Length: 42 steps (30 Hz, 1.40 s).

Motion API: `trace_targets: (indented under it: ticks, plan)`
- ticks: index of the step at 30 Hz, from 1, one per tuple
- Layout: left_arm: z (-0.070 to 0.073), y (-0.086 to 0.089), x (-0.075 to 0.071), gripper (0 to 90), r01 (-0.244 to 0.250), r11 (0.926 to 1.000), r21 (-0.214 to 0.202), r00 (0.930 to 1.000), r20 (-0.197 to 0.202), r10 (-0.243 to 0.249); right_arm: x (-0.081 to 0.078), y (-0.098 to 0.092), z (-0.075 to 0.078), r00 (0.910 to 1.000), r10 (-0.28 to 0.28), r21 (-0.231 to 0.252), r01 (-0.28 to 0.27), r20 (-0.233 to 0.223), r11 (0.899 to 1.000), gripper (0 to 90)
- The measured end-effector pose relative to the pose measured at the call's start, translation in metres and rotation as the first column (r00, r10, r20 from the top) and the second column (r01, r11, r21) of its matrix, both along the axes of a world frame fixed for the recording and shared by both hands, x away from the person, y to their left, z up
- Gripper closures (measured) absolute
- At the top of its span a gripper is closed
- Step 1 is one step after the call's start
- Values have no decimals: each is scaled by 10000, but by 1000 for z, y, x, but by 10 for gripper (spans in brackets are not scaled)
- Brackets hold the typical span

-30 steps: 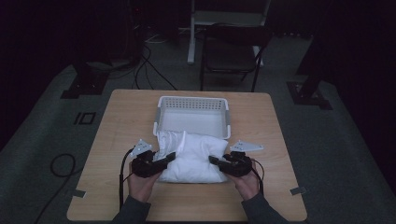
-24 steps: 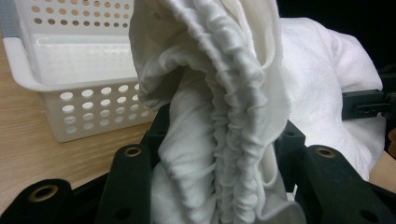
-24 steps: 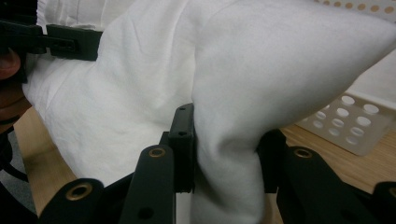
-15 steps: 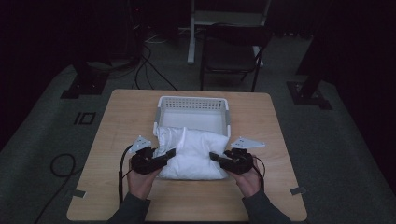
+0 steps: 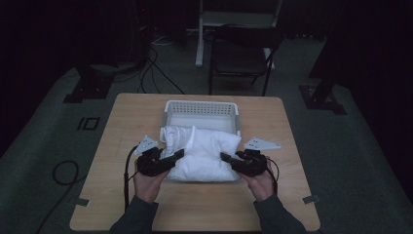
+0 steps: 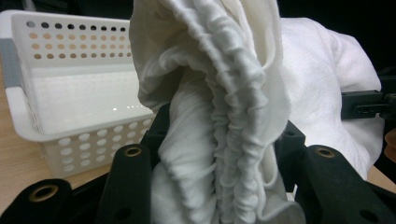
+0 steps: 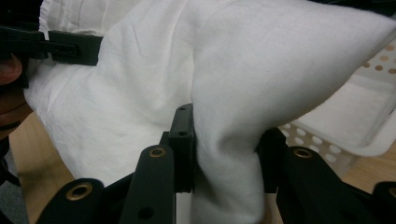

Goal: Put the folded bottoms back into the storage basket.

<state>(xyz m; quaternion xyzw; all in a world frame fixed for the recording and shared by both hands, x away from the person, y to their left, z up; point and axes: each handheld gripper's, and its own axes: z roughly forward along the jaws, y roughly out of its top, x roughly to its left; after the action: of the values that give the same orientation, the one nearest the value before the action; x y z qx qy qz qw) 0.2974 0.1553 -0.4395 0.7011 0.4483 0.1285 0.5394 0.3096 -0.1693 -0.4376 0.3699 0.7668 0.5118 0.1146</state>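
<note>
A folded white cloth (image 5: 202,153) is held between both grippers over the table, its far edge at the near rim of a white perforated basket (image 5: 202,108). My left gripper (image 5: 178,155) is shut on the cloth's left side; in the left gripper view the gathered, ruffled cloth (image 6: 219,116) bulges up between the black jaws. On the cloth's right side my right gripper (image 5: 225,157) is shut as well, and the right gripper view has smooth white cloth (image 7: 224,121) pinched between its jaws. The basket (image 6: 70,93) looks empty inside.
The wooden table (image 5: 122,126) has bare surface left and right of the basket. A dark chair (image 5: 241,53) stands beyond the far edge, with cables and stand feet on the grey floor. Tape marks sit near the table's front corners.
The cloth bundle has been carried slightly away from the person, toward the basket, with both grippers still closed on it.
</note>
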Motion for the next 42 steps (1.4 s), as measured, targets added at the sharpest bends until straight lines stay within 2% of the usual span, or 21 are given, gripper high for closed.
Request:
trace_targets:
  ticks: [9, 26, 42]
  plan:
    - [8, 0, 7, 544, -29, 10000, -20, 9999, 96, 29, 5, 0, 7, 9998, -90, 52, 89, 151, 9999, 678]
    - [17, 1, 20, 547, -241, 9997, -86, 9994, 246, 243, 19, 7, 15, 9984, -390, -131, 396, 417, 9991, 678]
    - [30, 3, 33, 548, -514, 9986, 103, 9971, 573, 507, 35, 13, 23, 9962, -682, 87, 678, 539, 9977, 678]
